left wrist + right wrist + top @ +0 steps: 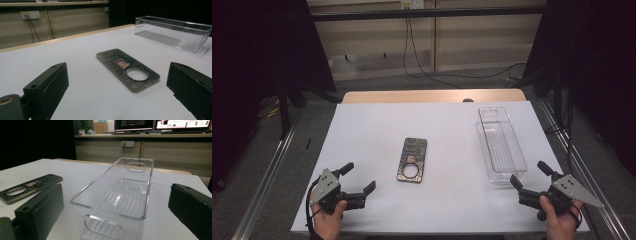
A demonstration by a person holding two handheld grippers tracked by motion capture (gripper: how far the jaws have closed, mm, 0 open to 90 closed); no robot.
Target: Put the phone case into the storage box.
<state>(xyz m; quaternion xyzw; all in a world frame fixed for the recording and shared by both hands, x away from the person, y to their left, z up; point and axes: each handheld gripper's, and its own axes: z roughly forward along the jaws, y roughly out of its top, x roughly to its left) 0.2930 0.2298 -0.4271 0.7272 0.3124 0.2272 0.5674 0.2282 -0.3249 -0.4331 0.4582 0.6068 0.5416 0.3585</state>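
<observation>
A dark patterned phone case (412, 159) with a round camera hole lies flat in the middle of the white table; it appears ahead of the jaws in the left gripper view (127, 68) and at the left edge of the right gripper view (27, 187). A clear plastic bin (500, 142) stands empty at the right (117, 197) (175, 32). My left gripper (359, 179) rests open near the front left, apart from the case. My right gripper (530, 174) is open just short of the bin's near end.
The white table top (377, 125) ends in a wooden strip at the far side. Metal rails run along both sides of the table, and cables lie on the floor beyond it. Monitors stand on a counter in the right gripper view.
</observation>
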